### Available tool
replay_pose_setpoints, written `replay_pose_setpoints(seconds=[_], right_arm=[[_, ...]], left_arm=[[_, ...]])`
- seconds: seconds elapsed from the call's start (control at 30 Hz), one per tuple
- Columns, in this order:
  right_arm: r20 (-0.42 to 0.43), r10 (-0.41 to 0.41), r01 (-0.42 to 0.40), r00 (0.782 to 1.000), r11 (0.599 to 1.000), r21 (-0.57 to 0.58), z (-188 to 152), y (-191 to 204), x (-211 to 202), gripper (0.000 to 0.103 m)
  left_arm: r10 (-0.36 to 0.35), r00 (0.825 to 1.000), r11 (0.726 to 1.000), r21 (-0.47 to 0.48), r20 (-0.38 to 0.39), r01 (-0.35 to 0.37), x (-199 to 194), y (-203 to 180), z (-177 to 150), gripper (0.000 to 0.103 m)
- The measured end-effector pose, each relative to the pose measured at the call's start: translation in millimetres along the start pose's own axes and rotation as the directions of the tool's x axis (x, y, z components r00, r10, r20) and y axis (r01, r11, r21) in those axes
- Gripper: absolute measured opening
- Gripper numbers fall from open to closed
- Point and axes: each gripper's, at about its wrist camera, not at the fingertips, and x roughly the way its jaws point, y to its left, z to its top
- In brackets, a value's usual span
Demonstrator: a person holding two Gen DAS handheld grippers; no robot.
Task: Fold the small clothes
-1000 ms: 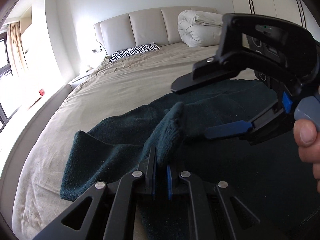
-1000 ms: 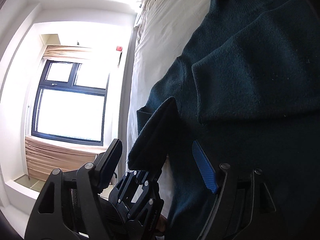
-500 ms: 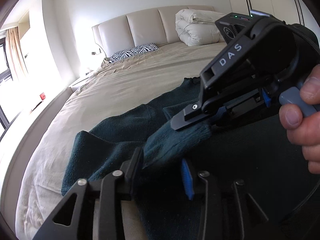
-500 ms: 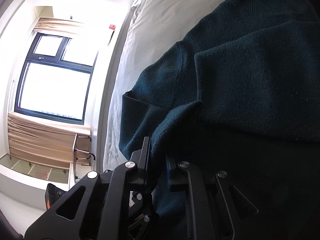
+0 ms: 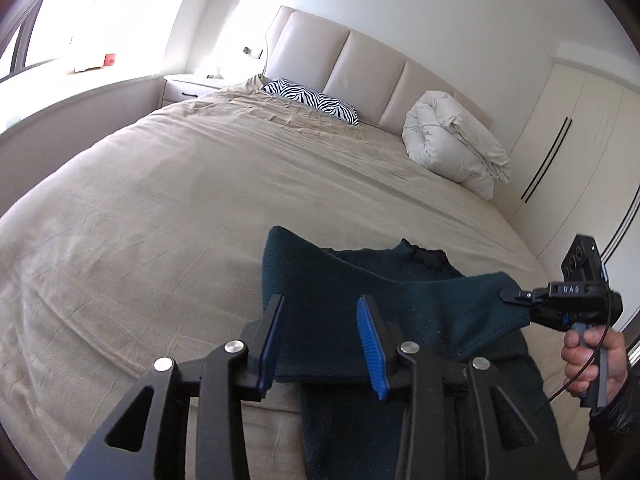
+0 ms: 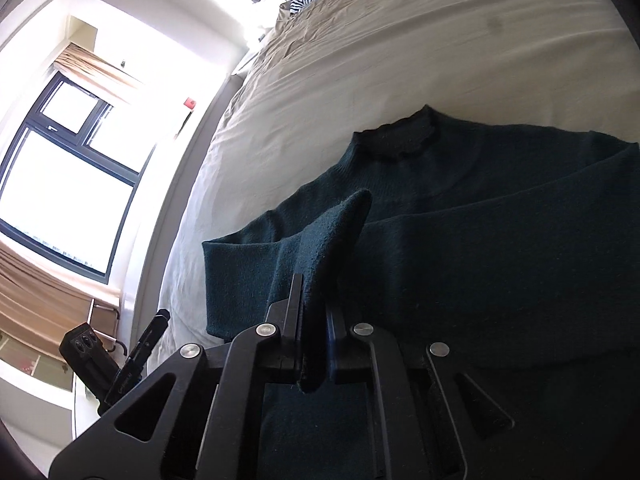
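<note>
Now the right gripper [image 6: 314,328] has clamped onto the dark green sweater [image 6: 480,248] on the bed [image 5: 160,208], taking it over from the left gripper [image 5: 320,340], whose empty jaws are closing, so folding can go on.

Bare bedsheet [image 5: 168,208] lies open; duvet [image 5: 452,144] far off.

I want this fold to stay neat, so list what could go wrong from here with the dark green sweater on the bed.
1. Only the right gripper pinches the sleeve; the thin bite could slip and drop it.
2. The left gripper has jaws closing with no fabric visibly pressed, so the sweater may drag crooked.
3. Pulling might bunch the knit or rumple the bed sheet.
</note>
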Motion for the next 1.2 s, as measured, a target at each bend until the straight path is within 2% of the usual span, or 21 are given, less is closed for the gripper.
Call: replay_pose_setpoints(seconds=[0.07,0.1,0.23,0.37,0.63,0.77,1.07,1.2], right_arm=[[0.016,-0.021,0.021,1.000,1.000,0.021,6.7,-14.3,-5.4,0.007],[0.022,-0.031,0.031,0.999,0.999,0.030,8.0,-29.5,-14.8,0.007],[0.029,-0.069,0.067,0.997,0.996,0.067,10.4,-64.9,-26.3,0.007],[0.035,-0.099,0.094,0.995,0.989,0.110,6.3,-99.0,-35.3,0.007],[0.033,-0.138,0.131,0.990,0.979,0.156,-0.8,-137.2,-41.4,0.007],[0.026,-0.157,0.151,0.987,0.976,0.159,-3.8,-148.0,-41.0,0.007],[0.017,-0.184,0.179,0.983,0.972,0.152,-3.9,-161.7,-42.1,0.007],[0.017,-0.171,0.165,0.985,0.971,0.174,-5.1,-166.5,-38.2,0.008]], left_arm=[[-0.031,0.999,0.997,-0.072,-0.007,0.031,4.8,13.3,7.9,0.027],[-0.048,0.999,0.994,-0.099,-0.008,0.047,7.0,18.4,12.1,0.025],[-0.148,0.989,0.972,-0.187,-0.019,0.142,19.9,25.7,20.8,0.025],[-0.204,0.978,0.953,-0.236,-0.044,0.189,39.1,25.0,19.7,0.025],[-0.264,0.958,0.932,-0.284,-0.112,0.224,74.3,23.3,9.7,0.025],[-0.290,0.949,0.919,-0.314,-0.124,0.240,86.8,26.7,9.0,0.036],[-0.308,0.940,0.912,-0.325,-0.144,0.250,95.7,27.2,5.8,0.036],[-0.323,0.935,0.906,-0.334,-0.145,0.261,100.2,29.3,9.0,0.036]])
